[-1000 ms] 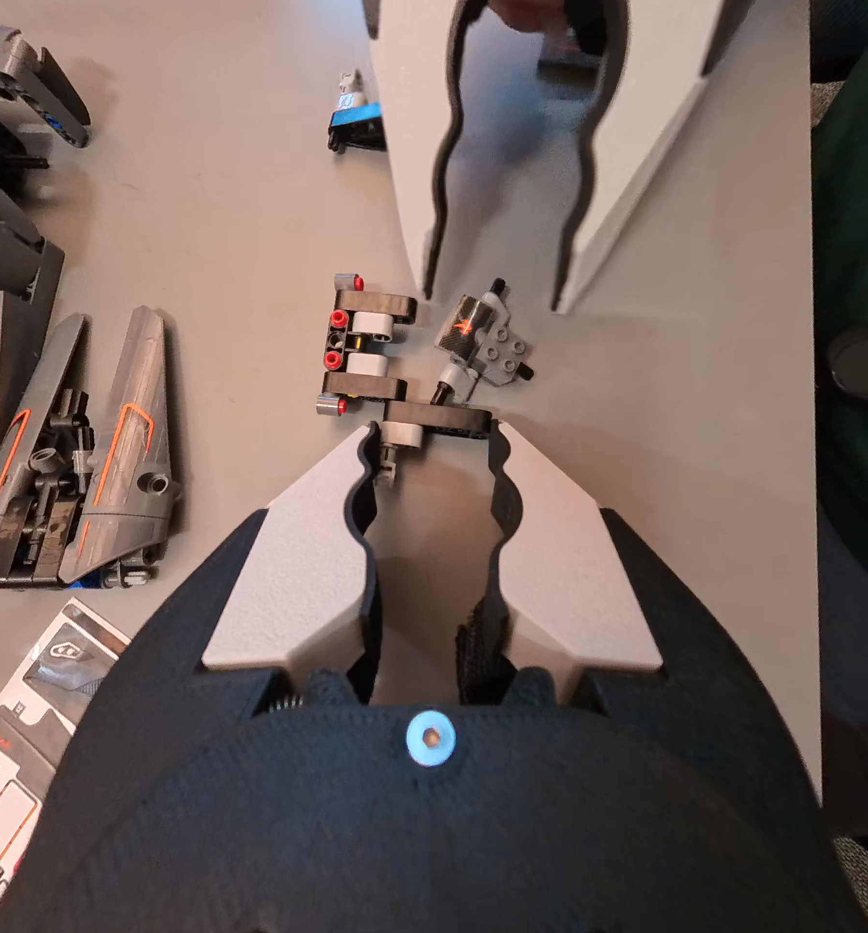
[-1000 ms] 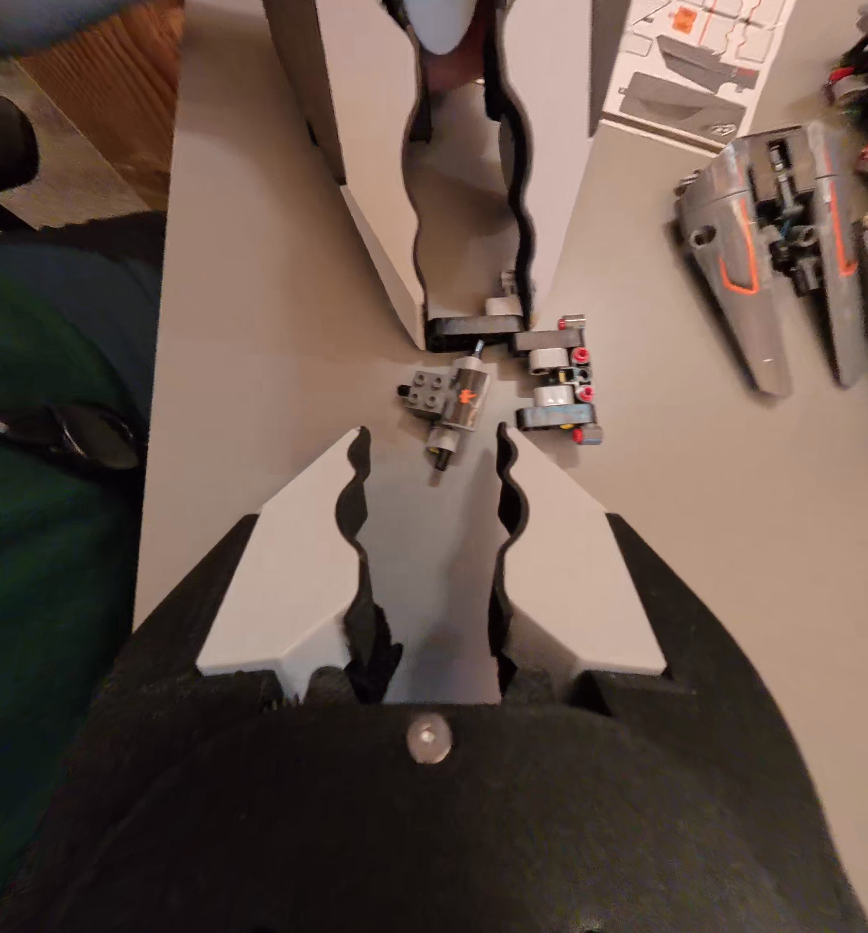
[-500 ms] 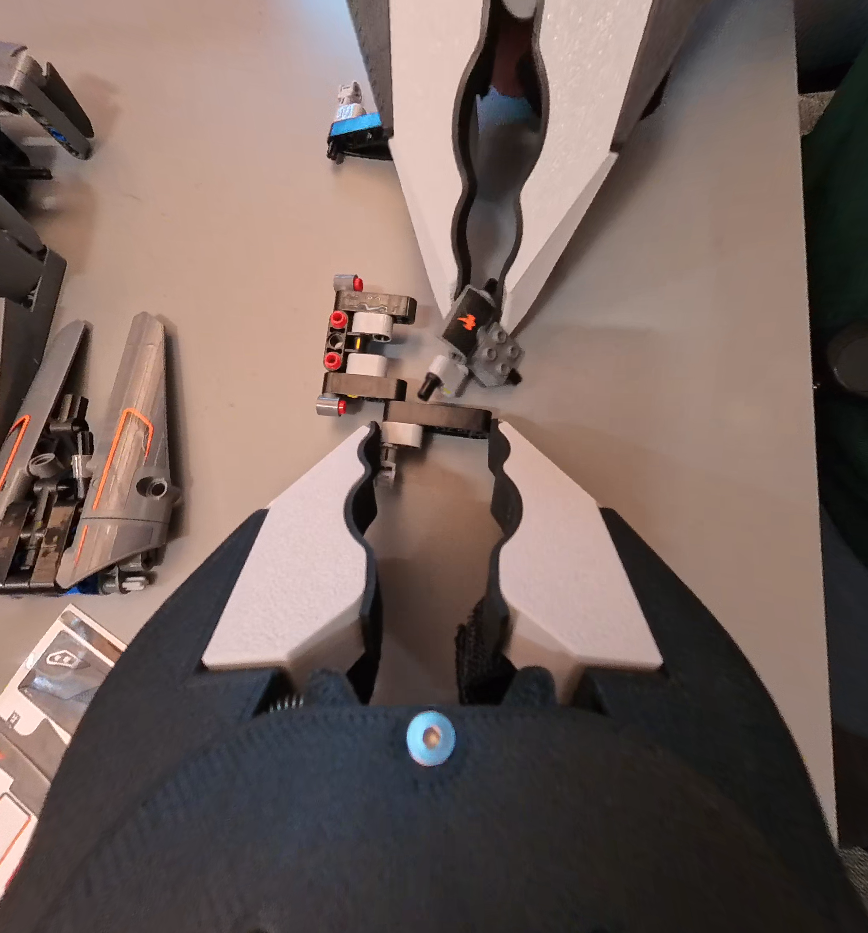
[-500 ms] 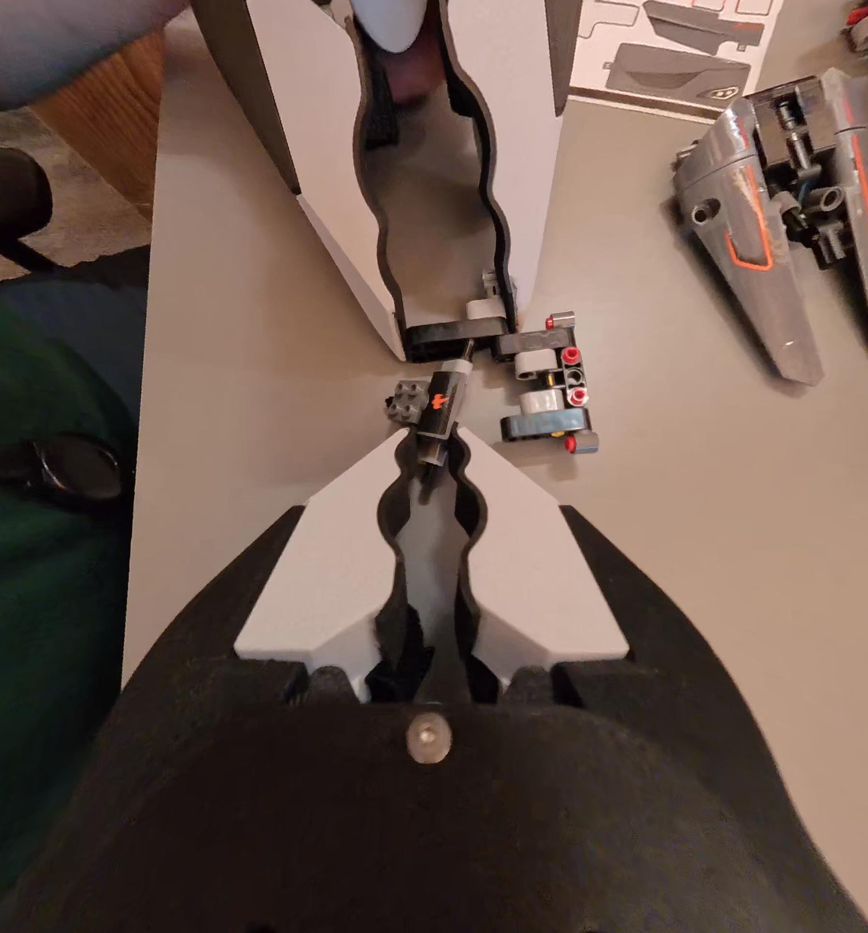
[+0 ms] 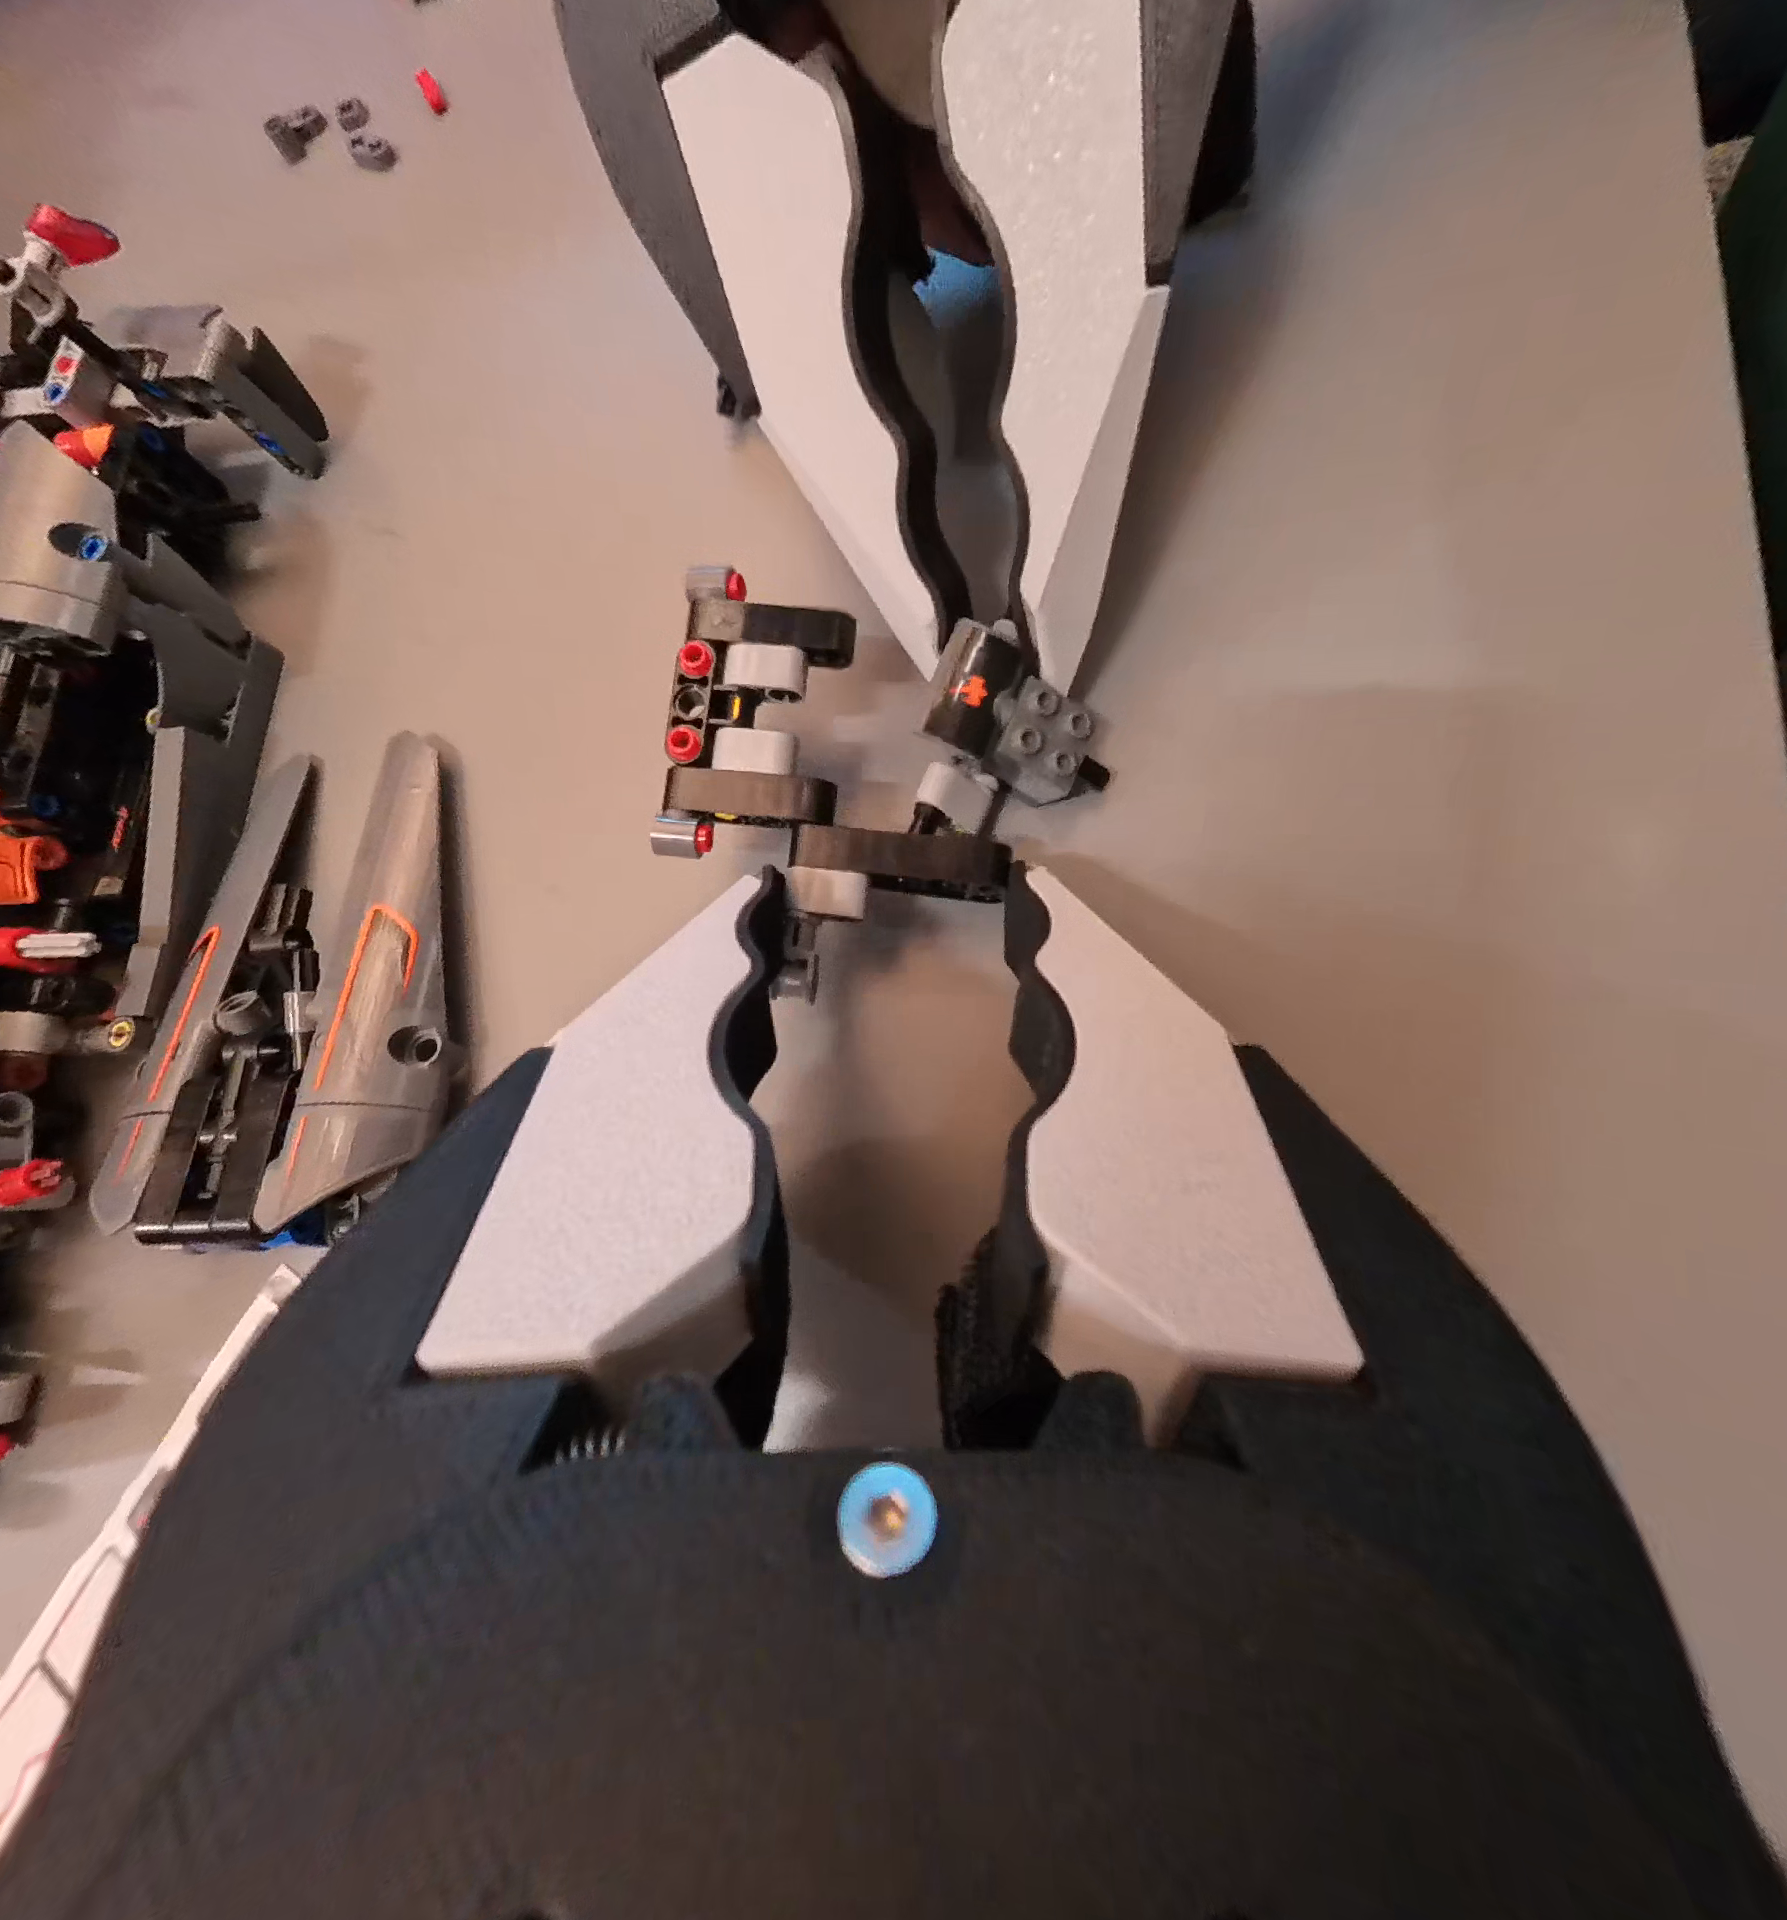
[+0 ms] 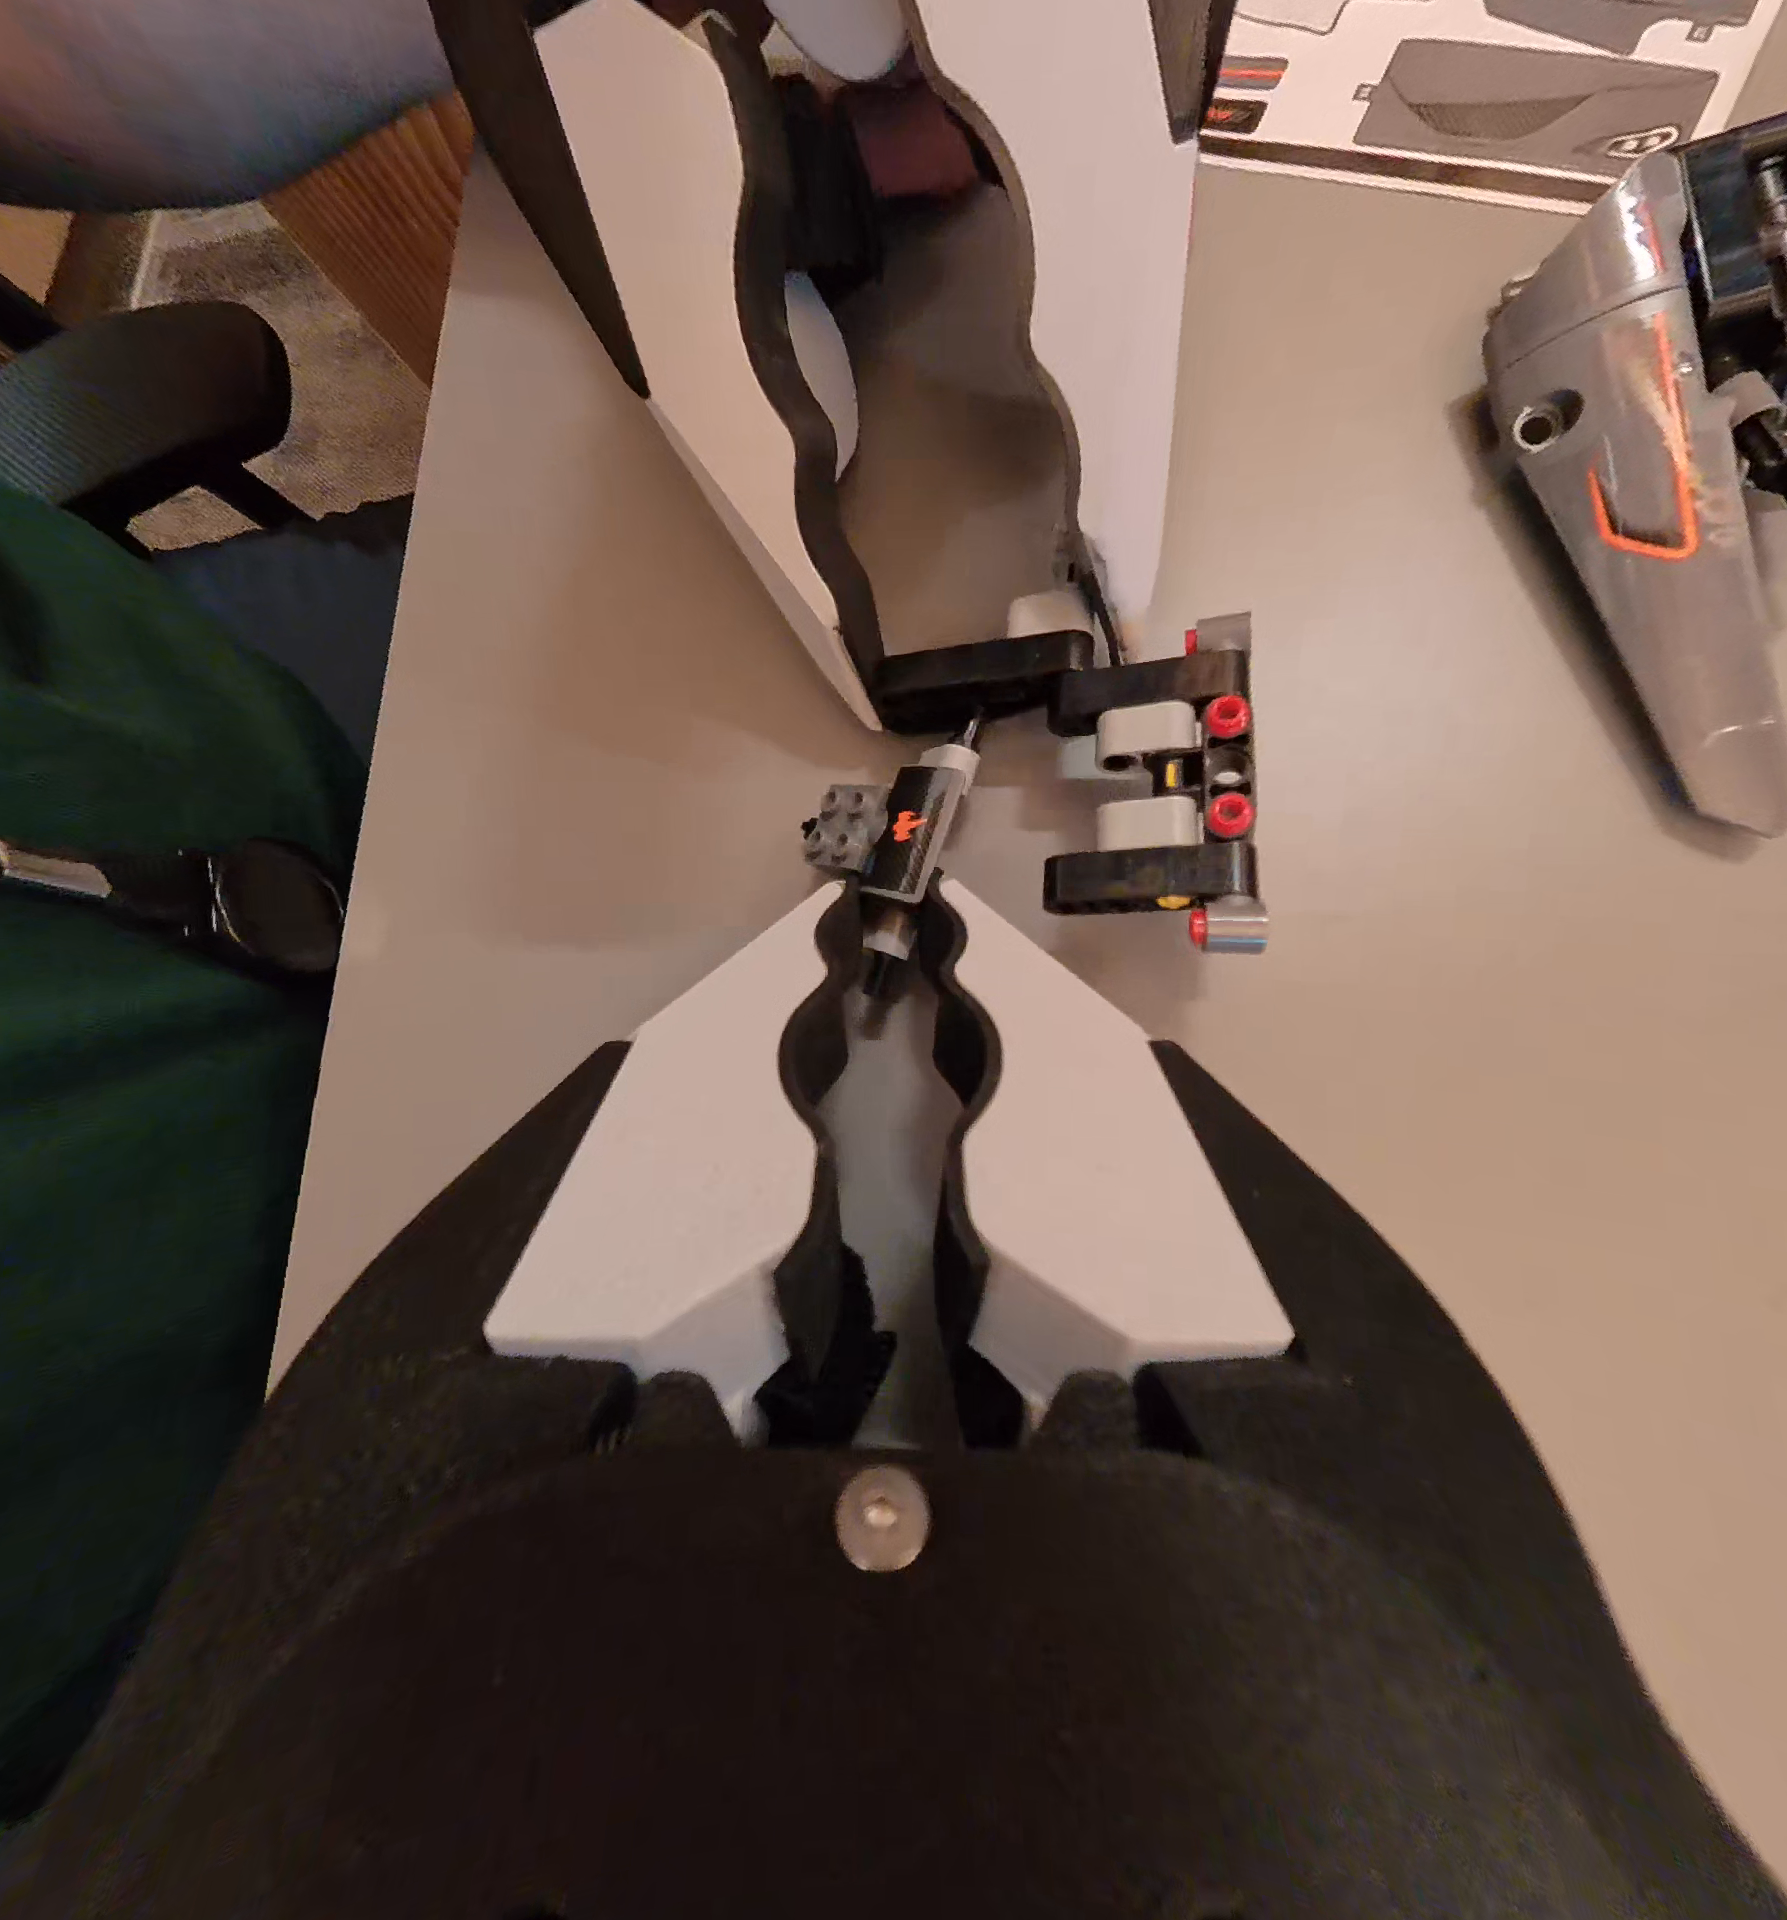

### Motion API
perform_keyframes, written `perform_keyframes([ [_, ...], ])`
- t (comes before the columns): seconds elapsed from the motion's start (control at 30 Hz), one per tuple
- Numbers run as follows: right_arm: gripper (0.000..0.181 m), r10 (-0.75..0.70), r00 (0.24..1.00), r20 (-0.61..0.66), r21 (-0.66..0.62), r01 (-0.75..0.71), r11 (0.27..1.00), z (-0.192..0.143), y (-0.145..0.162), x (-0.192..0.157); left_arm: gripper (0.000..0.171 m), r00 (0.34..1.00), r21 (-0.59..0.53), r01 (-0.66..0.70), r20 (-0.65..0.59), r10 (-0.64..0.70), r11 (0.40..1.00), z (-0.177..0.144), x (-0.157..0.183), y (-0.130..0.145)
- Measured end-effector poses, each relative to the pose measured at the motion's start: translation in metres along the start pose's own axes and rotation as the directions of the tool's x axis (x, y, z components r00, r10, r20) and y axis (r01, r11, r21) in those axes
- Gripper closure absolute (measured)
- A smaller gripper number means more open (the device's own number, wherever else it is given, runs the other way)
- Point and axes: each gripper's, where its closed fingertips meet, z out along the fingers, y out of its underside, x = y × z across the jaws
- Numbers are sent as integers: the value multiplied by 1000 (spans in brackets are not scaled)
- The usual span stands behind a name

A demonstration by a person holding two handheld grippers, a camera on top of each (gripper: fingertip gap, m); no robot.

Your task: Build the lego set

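My left gripper (image 5: pixel 891 878) is shut on the black beam (image 5: pixel 899 854) at the near end of a black-and-grey frame with red pins (image 5: pixel 754 717), which rests on the grey table (image 5: pixel 1388 520). My right gripper (image 6: pixel 896 902) is shut on a small black cylinder piece (image 6: pixel 910 826) with an orange mark and a grey studded brick on its side. The cylinder piece's thin axle end points at the beam (image 6: pixel 972 681) and touches or nearly touches it. In the left wrist view the right gripper (image 5: pixel 977 623) comes in from the top, holding the cylinder piece (image 5: pixel 972 691). The left gripper (image 6: pixel 993 644) shows in the right wrist view.
Grey wing panels with orange trim (image 5: pixel 349 987) lie left of the frame and also show in the right wrist view (image 6: pixel 1637 520). A part-built model (image 5: pixel 37 675), loose small pieces (image 5: pixel 338 125) and a sticker sheet (image 5: pixel 89 1558) lie nearby. The table edge (image 5: pixel 1720 623) is close, with a person beyond. There is about 4 cm between the tips of the two grippers.
My right gripper moved in, shut on the cylinder piece and swung its axle end toward the black beam. My left gripper has kept its hold on the beam.
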Motion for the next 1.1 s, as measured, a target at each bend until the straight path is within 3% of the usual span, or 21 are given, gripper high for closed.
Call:
perform_keyframes([
  [0.67,174,-42,999,-11,6,42,999,-3,1,3,131,997,-91,-78,-6,78,993,3,-1,1],
  [1.1,174,-54,998,-26,14,55,998,-5,3,3,131,998,-79,-65,-16,64,995,5,0,-1],
])
